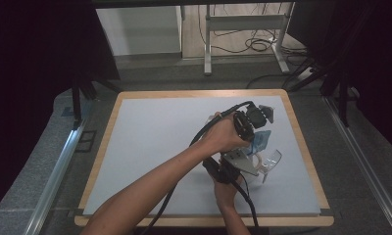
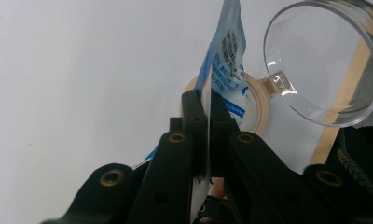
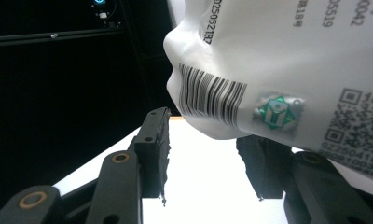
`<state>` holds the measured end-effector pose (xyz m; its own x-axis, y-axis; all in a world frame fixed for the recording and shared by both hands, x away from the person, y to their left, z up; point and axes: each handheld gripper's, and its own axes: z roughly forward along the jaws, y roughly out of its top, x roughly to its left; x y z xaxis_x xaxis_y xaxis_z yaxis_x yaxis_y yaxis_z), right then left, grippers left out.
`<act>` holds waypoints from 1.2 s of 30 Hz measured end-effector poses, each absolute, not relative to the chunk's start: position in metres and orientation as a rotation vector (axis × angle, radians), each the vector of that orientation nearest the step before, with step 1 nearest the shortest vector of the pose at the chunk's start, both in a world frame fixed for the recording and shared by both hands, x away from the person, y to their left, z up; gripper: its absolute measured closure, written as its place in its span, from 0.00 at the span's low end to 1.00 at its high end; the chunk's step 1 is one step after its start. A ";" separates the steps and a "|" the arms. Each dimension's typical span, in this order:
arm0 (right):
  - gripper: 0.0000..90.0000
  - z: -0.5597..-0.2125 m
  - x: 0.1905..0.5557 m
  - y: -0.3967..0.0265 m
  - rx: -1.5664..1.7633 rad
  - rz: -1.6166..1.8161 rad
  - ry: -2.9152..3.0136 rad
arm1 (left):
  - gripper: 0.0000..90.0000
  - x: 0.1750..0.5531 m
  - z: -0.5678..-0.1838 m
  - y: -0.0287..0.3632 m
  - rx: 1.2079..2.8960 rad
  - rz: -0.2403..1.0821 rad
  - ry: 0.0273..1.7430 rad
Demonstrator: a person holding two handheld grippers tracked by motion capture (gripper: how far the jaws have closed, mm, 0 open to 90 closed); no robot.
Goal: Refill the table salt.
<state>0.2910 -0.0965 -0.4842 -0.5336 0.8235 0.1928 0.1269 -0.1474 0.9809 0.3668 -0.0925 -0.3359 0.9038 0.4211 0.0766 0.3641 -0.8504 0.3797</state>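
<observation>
My left gripper (image 2: 207,100) is shut on the edge of a blue and white printed pouch (image 2: 226,51), which stands up from its jaws. In the high view this gripper (image 1: 255,131) reaches in from the left and holds the pouch (image 1: 260,142) above the right side of the table. A clear plastic cup (image 2: 324,60) lies on its side beside a tan ring (image 2: 257,116) just below the pouch. My right gripper (image 3: 205,135) is open. The pouch's white barcode side (image 3: 278,60) hangs just above its jaws, hiding part of the right one; the pads do not press on it.
A pale grey mat (image 1: 159,147) covers the wood-edged table; its left half is bare. The clear cup (image 1: 273,159) lies near the right edge. Black curtains stand on both sides, and table legs and cables (image 1: 253,44) are on the floor beyond.
</observation>
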 end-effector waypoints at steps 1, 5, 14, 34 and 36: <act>0.61 -0.484 0.291 -0.097 1.077 1.733 1.600 | 1.00 0.367 -0.336 -0.093 2.707 0.222 0.579; 0.61 -0.485 0.290 -0.097 1.079 1.738 1.599 | 1.00 0.367 -0.338 -0.093 2.710 0.219 0.582; 0.61 -0.484 0.290 -0.098 1.085 1.748 1.590 | 1.00 0.368 -0.342 -0.096 2.722 0.217 0.584; 0.61 -0.480 0.290 -0.101 1.080 1.768 1.570 | 1.00 0.369 -0.343 -0.100 2.741 0.212 0.578; 0.61 -0.479 0.290 -0.101 1.080 1.768 1.567 | 1.00 0.369 -0.343 -0.101 2.739 0.214 0.579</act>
<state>0.2895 -0.1012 -0.4795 -0.5349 0.8177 0.2130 0.1136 -0.1802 0.9771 0.3689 -0.1008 -0.3434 0.9059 0.4164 0.0769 0.3664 -0.8619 0.3504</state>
